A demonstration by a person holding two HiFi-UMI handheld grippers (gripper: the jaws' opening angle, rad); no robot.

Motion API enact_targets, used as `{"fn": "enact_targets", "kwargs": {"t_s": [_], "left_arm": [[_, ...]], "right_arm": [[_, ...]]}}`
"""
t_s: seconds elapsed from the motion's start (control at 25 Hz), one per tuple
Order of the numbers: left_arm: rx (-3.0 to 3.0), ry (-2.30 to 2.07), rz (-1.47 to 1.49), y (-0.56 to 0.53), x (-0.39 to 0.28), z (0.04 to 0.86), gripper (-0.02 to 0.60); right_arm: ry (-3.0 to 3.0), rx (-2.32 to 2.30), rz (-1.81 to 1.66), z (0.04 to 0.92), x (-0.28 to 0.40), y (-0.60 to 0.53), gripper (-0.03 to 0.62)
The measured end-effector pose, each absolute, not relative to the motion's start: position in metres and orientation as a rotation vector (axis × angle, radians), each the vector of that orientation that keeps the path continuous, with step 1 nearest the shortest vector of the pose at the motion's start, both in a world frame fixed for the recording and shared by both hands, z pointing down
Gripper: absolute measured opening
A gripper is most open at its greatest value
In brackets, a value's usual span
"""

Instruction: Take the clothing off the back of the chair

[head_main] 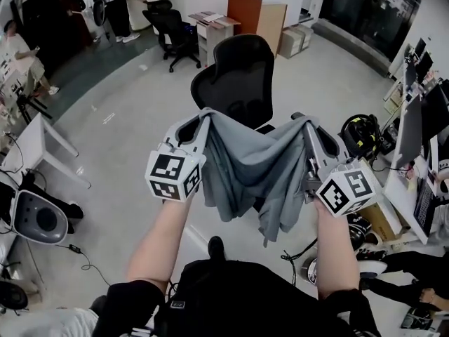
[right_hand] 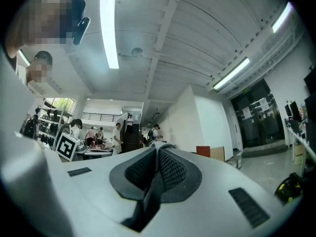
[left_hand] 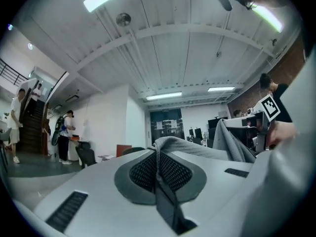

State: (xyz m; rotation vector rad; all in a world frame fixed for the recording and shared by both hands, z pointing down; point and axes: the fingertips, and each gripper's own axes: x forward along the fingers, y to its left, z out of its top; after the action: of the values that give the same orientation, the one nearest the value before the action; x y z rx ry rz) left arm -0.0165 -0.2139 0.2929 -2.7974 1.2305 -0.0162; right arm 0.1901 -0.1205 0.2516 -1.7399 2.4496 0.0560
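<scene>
From the head view, the left gripper and the right gripper are held out side by side, each pinching a top corner of a grey garment. The cloth sags in a shallow curve between them and hangs down in loose folds, longest below the right gripper. The black chair stands just beyond, its backrest bare and showing above the cloth. The hanging folds cover the seat from here, so I can't tell whether they touch it. The person's bare forearms reach in from below, over a pale floor. In the left gripper view the jaws are pressed together with a ridge of grey fabric bunched at their tips. From there the garment runs off to the right towards the other gripper's marker cube. In the right gripper view the jaws are likewise closed tight. Only a small pale fold of the cloth peeps out at their tips, and the left gripper's cube shows off to the left.
</scene>
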Motion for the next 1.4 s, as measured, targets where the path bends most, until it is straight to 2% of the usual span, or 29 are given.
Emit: {"fn": "enact_targets", "kwargs": {"t_s": [0.36,0.76,1.24,1.4], "left_arm": [[-2.890,1.215,-0.160,-0.286,-0.037,0.354,0.011],[-2.897,1.214,-0.211,-0.311,-0.002,0.369,0.011],[-2.851,1.277,-0.219,-0.311,0.032,0.360,0.011],[-2.802,1.276,-0.167,-0.303,0.036,0.333,0.011]], "right_arm": [[2.358,-1.905,-0.206,0.323,0.193,-0.178,0.026],[2.349,-1.917,-0.282,0.351,0.233,-0.201,0.026],[2.438,-1.848,-0.170,0.326,0.273,-0.205,0.026],[2.458,-1.799,-0.067,0.297,0.277,-0.200,0.026]]}}
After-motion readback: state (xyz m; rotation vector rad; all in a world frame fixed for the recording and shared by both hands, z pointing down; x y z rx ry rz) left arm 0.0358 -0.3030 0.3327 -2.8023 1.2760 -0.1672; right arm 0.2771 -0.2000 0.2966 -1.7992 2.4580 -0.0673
